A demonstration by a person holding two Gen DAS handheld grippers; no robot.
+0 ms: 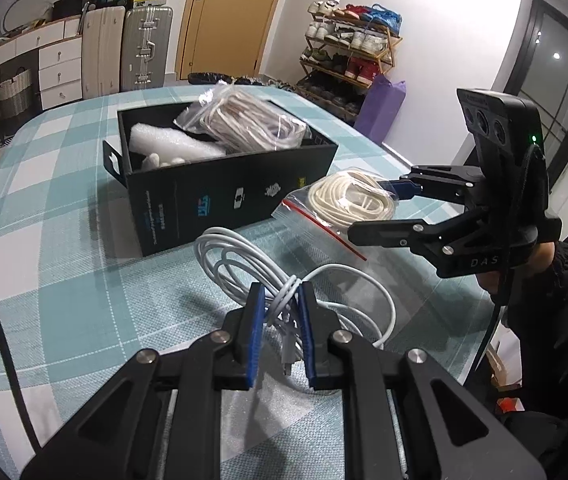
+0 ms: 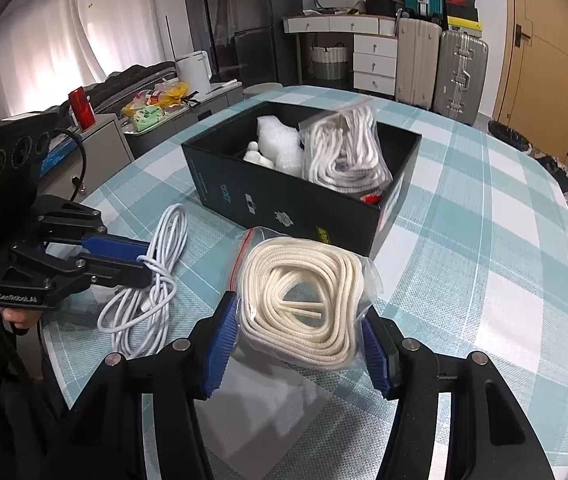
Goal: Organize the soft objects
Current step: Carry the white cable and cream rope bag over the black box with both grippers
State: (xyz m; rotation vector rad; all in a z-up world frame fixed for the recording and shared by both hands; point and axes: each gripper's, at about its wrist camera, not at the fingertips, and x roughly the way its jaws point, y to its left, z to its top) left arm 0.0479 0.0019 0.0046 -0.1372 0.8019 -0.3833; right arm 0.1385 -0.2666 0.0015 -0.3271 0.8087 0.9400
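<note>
Beside the black box (image 1: 219, 196), left claw (image 1: 279, 300) pinches the white cable (image 1: 243, 256).

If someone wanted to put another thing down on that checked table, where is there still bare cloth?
Bare tablecloth stretches wide beyond the black box, toward the suitcases and door. It is crowded nearer the grippers: the white cable in the left gripper and the bagged cream rope between the right gripper's fingers lie close beside the box. The box itself looks nearly full.
</note>
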